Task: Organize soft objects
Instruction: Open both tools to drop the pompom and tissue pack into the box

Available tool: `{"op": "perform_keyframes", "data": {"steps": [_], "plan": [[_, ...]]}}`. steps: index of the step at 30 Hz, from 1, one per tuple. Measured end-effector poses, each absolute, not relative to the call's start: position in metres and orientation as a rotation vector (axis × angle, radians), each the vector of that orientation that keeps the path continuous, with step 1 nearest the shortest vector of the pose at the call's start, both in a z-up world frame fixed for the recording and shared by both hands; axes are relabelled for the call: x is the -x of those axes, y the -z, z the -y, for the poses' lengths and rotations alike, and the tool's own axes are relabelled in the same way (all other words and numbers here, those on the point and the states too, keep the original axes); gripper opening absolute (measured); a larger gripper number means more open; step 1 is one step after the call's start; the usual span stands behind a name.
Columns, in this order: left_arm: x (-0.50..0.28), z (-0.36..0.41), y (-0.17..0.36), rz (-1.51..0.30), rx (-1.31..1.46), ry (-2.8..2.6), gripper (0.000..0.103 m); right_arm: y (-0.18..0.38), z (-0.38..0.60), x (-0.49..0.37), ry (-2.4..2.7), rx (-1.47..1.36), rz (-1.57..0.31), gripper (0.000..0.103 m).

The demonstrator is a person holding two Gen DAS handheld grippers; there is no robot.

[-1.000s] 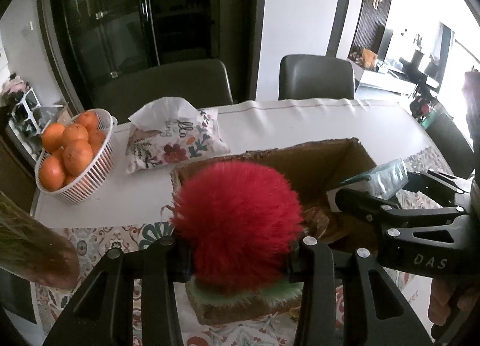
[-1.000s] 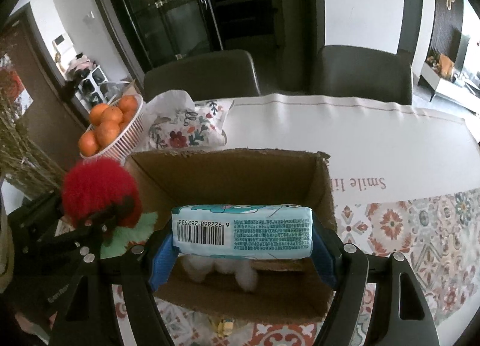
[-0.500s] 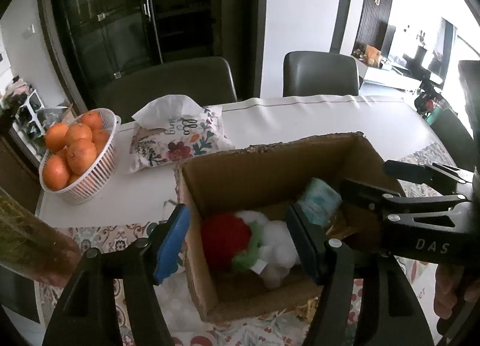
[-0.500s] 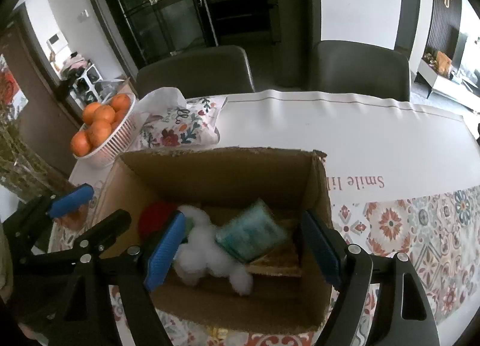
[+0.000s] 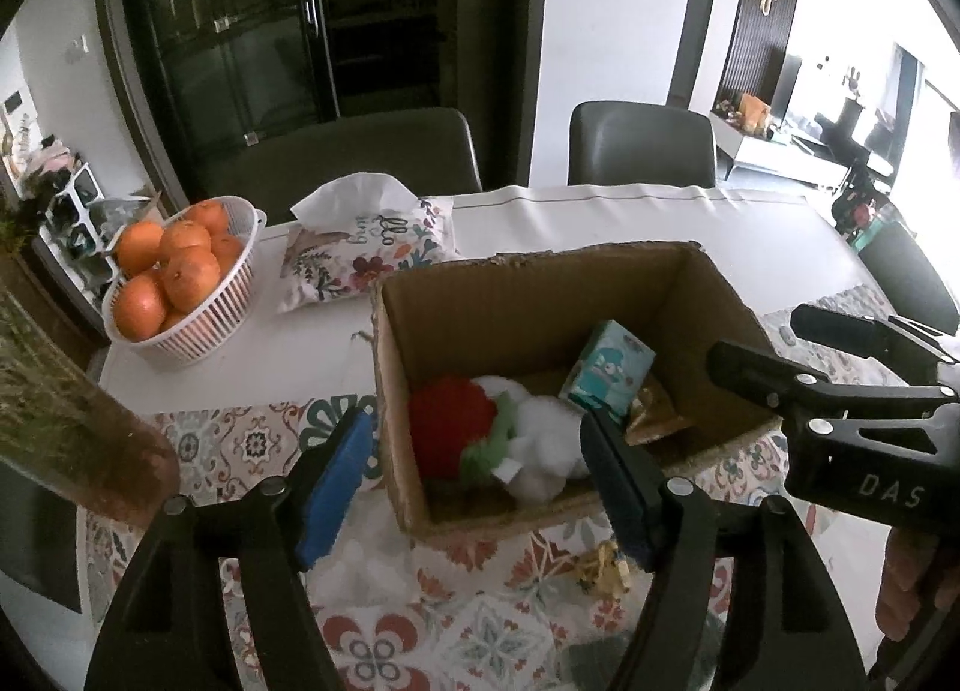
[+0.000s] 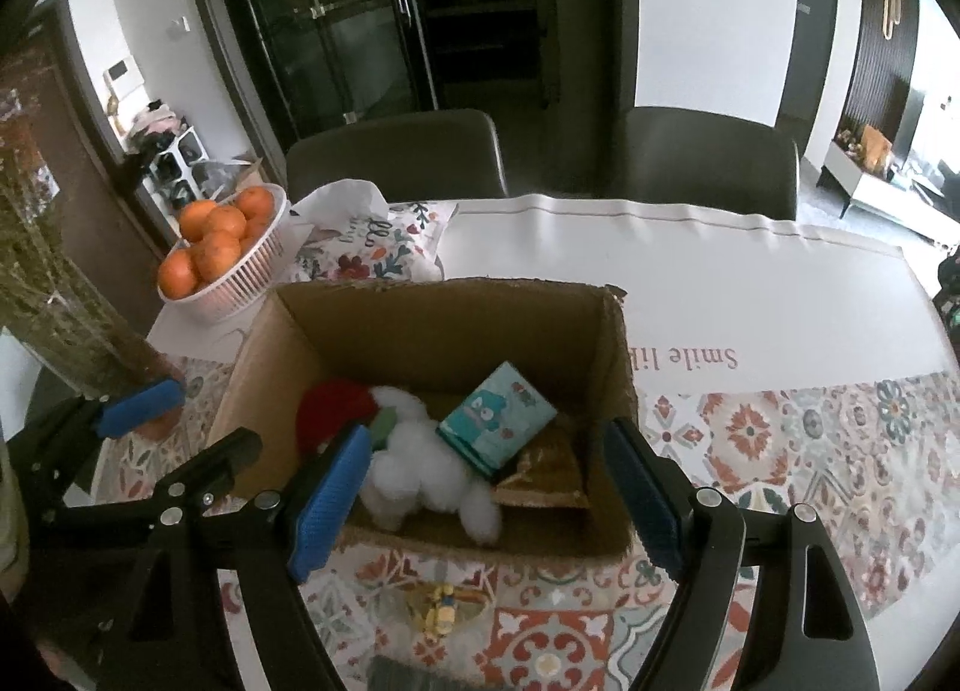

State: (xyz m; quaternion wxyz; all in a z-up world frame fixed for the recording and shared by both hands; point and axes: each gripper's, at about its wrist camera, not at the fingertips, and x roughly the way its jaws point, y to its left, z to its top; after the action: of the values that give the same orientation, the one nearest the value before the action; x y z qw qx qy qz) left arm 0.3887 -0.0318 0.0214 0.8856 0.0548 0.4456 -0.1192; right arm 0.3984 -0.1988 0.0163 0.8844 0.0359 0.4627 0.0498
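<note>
The cardboard box [image 6: 432,331] is sitting on the patterned tablecloth [image 6: 780,451] and now holding all the soft things: the red pompom [image 5: 450,427] at its left, the white plush [image 6: 420,469] in the middle, the teal tissue pack [image 6: 498,421] leaning at the right. 1 second ago both claws were clamping the pompom and the pack above the box; both are now lying inside. The left gripper [image 5: 480,487] and right gripper [image 6: 486,499] are hanging empty, jaws spread wide, so this drop looks finished. A small yellow trinket [image 6: 441,613] is lying outside the box.
</note>
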Motion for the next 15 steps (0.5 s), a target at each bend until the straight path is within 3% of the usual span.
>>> {"op": "perform_keyframes", "data": {"steps": [4,15], "plan": [[-0.370,0.029,-0.031,-0.900,-0.129,0.223,0.080,-0.023,0.198,-0.383,-0.100,-0.070,-0.951,0.081],[-0.326,0.019,-0.048,-0.884,-0.143,0.194,0.083,-0.039,0.191,-0.337,-0.102,-0.046,-0.935,0.081]]}}
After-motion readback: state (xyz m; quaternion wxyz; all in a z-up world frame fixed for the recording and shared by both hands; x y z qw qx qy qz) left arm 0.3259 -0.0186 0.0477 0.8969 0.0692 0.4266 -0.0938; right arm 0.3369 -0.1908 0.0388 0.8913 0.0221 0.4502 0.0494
